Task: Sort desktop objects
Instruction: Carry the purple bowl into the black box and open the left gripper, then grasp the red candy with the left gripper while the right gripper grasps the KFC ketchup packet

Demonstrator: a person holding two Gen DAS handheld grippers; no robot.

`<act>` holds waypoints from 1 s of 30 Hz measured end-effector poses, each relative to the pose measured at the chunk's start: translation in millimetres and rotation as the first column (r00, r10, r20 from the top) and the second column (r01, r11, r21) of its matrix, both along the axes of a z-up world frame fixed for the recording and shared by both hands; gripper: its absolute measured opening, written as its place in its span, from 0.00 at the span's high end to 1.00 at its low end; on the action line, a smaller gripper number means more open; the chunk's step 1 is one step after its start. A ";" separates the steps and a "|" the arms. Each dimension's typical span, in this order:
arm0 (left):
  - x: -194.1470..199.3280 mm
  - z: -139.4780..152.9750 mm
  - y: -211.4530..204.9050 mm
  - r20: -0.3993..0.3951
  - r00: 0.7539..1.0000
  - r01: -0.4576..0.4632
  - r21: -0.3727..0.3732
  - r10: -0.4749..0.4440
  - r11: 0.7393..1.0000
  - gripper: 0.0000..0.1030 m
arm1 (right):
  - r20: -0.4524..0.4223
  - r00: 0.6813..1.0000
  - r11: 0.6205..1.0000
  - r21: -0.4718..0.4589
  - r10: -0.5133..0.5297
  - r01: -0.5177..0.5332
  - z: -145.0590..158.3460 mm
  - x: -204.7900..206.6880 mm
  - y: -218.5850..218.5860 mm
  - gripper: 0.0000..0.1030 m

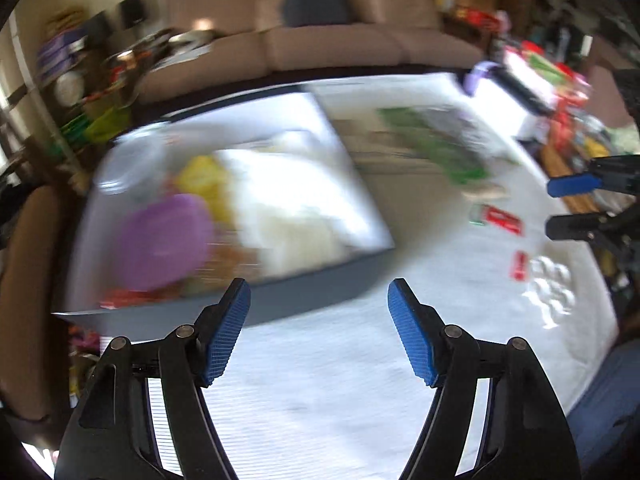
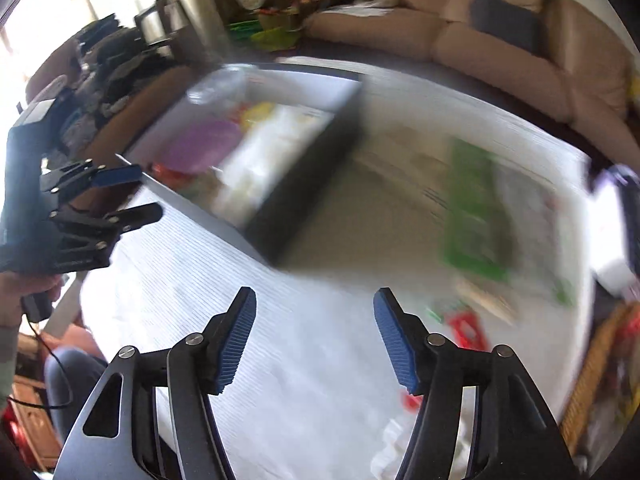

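Both views are motion-blurred. A grey storage box sits on the white-clothed table and holds a purple lid, a yellow item and white bags; it also shows in the right wrist view. A green packet lies beyond it, also in the right wrist view. Small red packets lie to the right, one near the right fingers. My left gripper is open and empty just in front of the box. My right gripper is open and empty over the cloth.
A clear blister tray lies at the table's right side. A white box with a black object stands at the far right. A brown sofa runs behind the table. Cluttered shelves stand at the left.
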State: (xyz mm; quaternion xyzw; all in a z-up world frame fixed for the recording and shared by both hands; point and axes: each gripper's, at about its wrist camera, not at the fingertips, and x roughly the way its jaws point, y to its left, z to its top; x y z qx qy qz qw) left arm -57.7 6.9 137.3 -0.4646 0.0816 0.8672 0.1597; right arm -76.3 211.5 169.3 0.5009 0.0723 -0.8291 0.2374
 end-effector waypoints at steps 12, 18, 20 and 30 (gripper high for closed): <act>55.9 -87.6 171.9 0.191 0.972 0.108 0.161 -0.138 0.981 0.33 | 0.096 0.934 0.938 -0.022 -0.343 0.347 -90.4 78.0 172.0 0.36; 53.4 -104.4 200.1 0.206 0.972 0.084 0.131 -0.110 0.988 0.33 | 0.152 0.900 0.898 -0.106 -0.409 0.426 -118.3 88.1 205.9 0.36; 44.0 -103.9 199.9 0.195 0.976 0.067 0.134 -0.093 0.989 0.33 | 0.142 0.906 0.901 -0.122 -0.399 0.416 -114.9 84.7 207.3 0.36; -0.8 -114.6 217.1 0.115 0.972 0.194 0.096 -0.204 0.976 0.35 | 0.004 0.964 0.957 -0.118 -0.265 0.264 -110.5 10.1 184.6 0.50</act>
